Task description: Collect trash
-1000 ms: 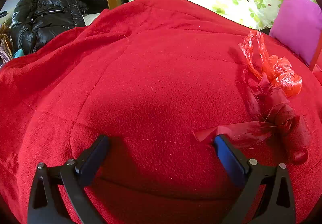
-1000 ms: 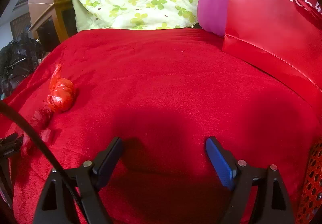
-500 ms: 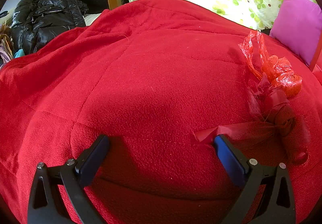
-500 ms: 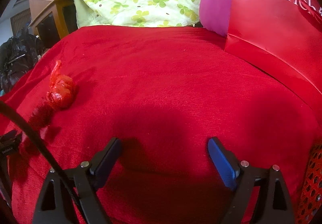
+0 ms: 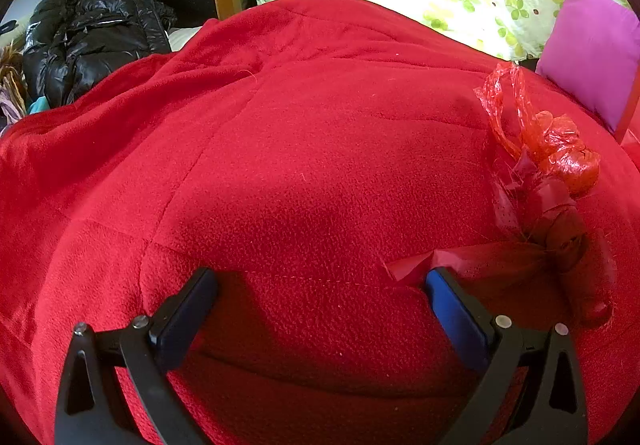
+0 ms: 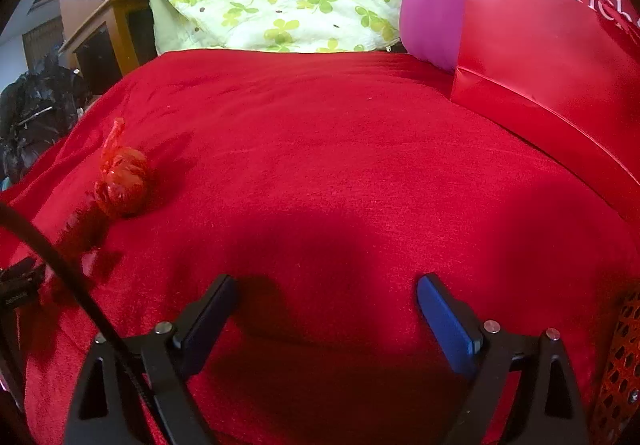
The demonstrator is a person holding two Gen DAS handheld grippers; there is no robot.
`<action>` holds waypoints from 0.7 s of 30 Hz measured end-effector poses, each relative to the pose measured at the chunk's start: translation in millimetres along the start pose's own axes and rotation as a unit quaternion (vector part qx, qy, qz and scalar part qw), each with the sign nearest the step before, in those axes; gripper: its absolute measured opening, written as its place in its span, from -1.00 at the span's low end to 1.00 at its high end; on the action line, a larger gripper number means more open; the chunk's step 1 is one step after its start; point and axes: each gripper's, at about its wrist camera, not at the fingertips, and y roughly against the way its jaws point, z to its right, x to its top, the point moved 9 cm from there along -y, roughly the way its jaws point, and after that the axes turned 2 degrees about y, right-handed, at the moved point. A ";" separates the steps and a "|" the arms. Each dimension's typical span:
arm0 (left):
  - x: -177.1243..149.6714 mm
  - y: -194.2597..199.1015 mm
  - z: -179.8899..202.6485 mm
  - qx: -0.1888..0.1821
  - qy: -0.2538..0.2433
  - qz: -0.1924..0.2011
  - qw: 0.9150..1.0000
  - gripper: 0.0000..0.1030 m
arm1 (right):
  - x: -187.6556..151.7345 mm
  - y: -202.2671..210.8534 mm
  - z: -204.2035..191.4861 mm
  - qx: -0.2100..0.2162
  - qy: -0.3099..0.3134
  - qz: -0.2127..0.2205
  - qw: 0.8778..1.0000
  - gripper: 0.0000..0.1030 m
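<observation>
The crumpled red plastic scrap (image 5: 548,181) lies just right of the empty, wide-open left gripper (image 5: 320,285), far nearer than the right gripper (image 6: 326,299), whose empty jaws have just been opening

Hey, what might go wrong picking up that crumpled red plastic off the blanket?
1. The plastic is nearly the same red as the blanket, so its dark flat strip by the left tongs is easily missed.
2. It lies off to the side of both open tongs; closing now would likely pinch only blanket.
3. The wad looks loosely joined: grabbing one end may leave bits behind.
</observation>
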 end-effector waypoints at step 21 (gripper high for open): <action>0.0 -0.1 0.5 0.000 0.000 0.000 1.000 1.00 | 9.5 20.7 -15.6 -0.014 0.014 0.033 0.999 0.87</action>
